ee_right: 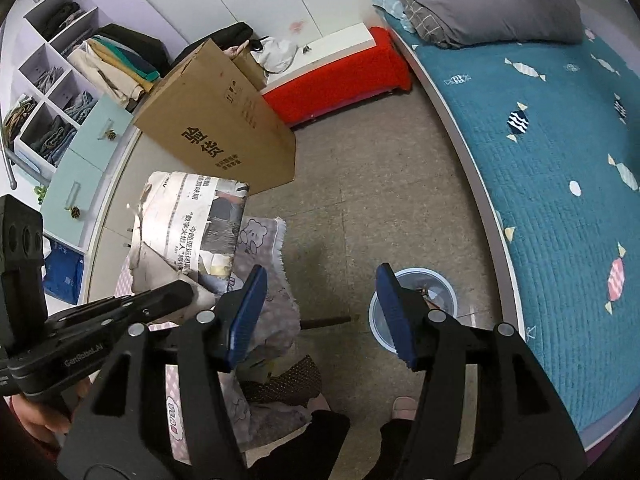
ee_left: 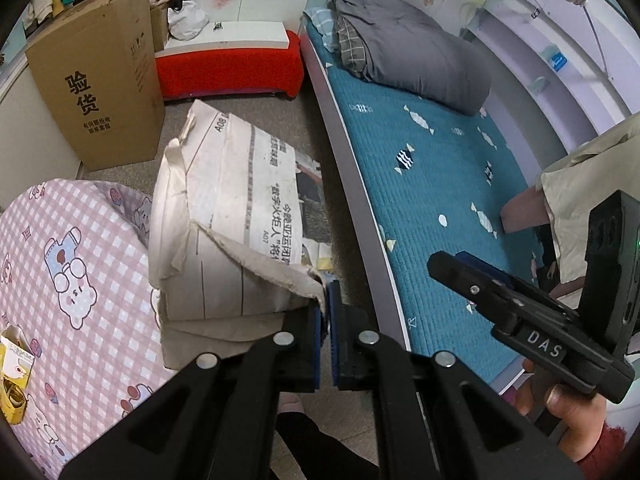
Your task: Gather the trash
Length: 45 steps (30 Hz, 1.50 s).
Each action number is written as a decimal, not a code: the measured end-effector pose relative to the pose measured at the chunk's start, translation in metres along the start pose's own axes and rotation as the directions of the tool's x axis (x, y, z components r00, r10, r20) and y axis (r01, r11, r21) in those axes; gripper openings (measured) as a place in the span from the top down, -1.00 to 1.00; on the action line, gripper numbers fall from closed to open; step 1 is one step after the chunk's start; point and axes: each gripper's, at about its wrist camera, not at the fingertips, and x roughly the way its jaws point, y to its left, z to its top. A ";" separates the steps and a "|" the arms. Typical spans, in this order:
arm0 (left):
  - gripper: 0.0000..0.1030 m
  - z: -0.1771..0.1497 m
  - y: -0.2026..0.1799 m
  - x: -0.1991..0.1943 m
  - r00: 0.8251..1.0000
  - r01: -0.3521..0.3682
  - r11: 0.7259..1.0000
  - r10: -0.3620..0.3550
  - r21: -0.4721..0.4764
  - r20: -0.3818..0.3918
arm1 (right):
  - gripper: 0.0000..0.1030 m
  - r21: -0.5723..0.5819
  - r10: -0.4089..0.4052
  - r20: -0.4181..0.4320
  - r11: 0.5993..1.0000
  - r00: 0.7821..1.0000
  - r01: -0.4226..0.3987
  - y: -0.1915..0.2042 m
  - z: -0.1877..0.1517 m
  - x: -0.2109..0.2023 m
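- Gripping a corner of the crumpled newspaper (ee_left: 224,216), your left tool (ee_left: 326,320) has its blue pads pressed together on the torn, folded edge of the sheet.
- Your left tool holds the paper up above the pink checked cloth (ee_left: 72,264) with cartoon bears that covers the surface at the left; whether the paper's lower edge touches the cloth you cannot tell.
- Your right tool (ee_right: 322,314) stands with its jaws well apart and nothing between the pads (ee_right: 246,312); it points down at the bare grey floor (ee_right: 360,200).
- Just beyond the right-hand pad of that tool, the round bin (ee_right: 440,284) with its pale blue rim sits on the floor close beside the bed frame; some small dark and reddish bits lie inside it, too small to name.
- Your right hand (ee_left: 568,412) shows in the left wrist view, wrapped around the handle of the right tool, with a red sleeve at the wrist.
- A small yellow carton (ee_left: 14,376) lies on the checked cloth at the far left edge of the left wrist view.
- The bed (ee_right: 560,160) runs along the right, under a teal quilted cover printed with sweets.
- Farther off, a tall cardboard box (ee_right: 224,120) with black printed characters stands on the floor, just behind the newspaper.
- Behind it, a red low bench (ee_right: 340,72) with a white top sits against the wall, with a pale bundle of cloth near its left end.
- At the head of the bed, a folded grey duvet (ee_left: 412,48) lies on the cover.
- At the far left, open shelves (ee_right: 52,76) hold folded clothes.
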 end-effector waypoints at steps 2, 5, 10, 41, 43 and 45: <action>0.93 0.000 -0.003 0.003 1.000 -0.002 1.000 0.002 0.005 -0.008 | -0.09 0.005 0.000 0.002 1.000 1.000 0.000 -0.002 -0.001 -0.002; 0.93 0.000 -0.009 0.005 1.000 -0.001 1.000 0.001 0.017 -0.014 | -0.09 0.008 -0.004 0.003 1.000 1.000 0.004 -0.005 -0.001 -0.005; 0.93 0.001 -0.017 0.008 1.000 0.005 0.999 -0.004 0.041 -0.024 | -0.11 0.027 -0.005 0.008 1.000 1.000 0.005 -0.011 -0.003 -0.010; -0.12 0.003 -0.075 0.074 0.985 -0.019 0.990 0.042 0.141 -0.166 | -0.22 0.184 -0.051 0.031 0.982 0.998 0.045 -0.084 -0.020 -0.038; -0.18 0.000 -0.076 0.075 0.985 -0.021 0.991 0.043 0.131 -0.167 | -0.22 0.193 -0.055 0.029 0.980 0.998 0.049 -0.089 -0.023 -0.039; -0.20 -0.002 -0.080 0.075 0.985 -0.024 0.991 0.046 0.132 -0.167 | -0.22 0.197 -0.059 0.027 0.979 0.998 0.053 -0.091 -0.024 -0.039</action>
